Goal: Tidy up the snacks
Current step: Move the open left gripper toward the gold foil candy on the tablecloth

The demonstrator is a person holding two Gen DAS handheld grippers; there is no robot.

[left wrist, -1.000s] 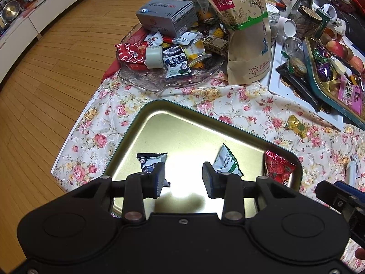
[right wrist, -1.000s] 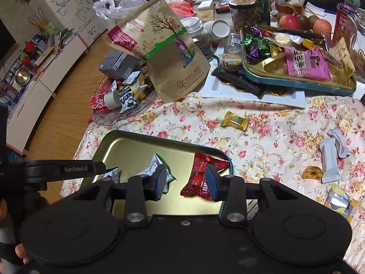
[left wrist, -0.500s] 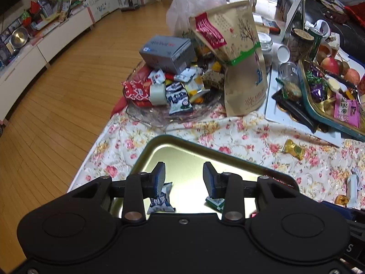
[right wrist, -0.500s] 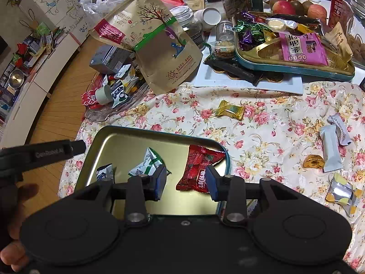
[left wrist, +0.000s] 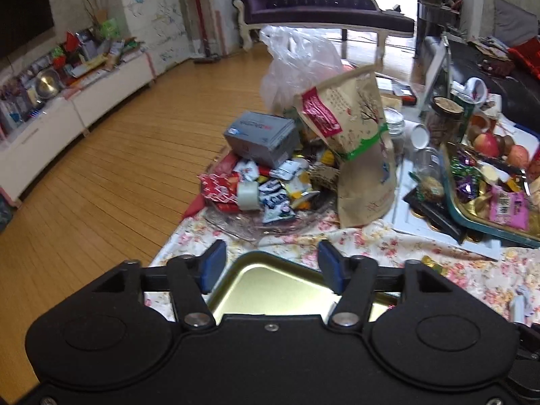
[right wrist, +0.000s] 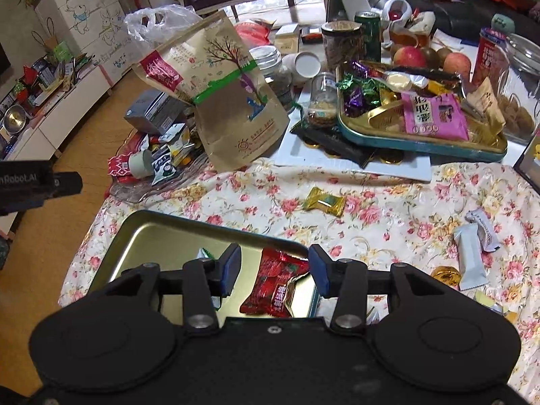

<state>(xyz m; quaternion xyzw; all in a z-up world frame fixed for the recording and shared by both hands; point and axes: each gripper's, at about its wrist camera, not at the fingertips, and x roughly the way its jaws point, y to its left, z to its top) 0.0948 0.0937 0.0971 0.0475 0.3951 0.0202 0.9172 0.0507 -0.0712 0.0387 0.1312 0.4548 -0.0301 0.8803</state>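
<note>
Below our right gripper (right wrist: 275, 266) lies the red snack packet (right wrist: 275, 287), flat in the near right corner of the gold tray (right wrist: 152, 236) — framed by the two blue pads, which have just been opening and do not press on it. A green-and-white packet (right wrist: 205, 253) peeks out beside the left pad. Our left gripper (left wrist: 270, 263) hangs over the tray's far rim with its jaws just spread wide and nothing between them. Beyond the tray, on the floral cloth (right wrist: 388, 216), a gold-wrapped candy (right wrist: 324, 201) and two white bars (right wrist: 472, 253) lie loose, well apart from both grippers — the brown paper bag (right wrist: 229, 101) stands farther back.
</note>
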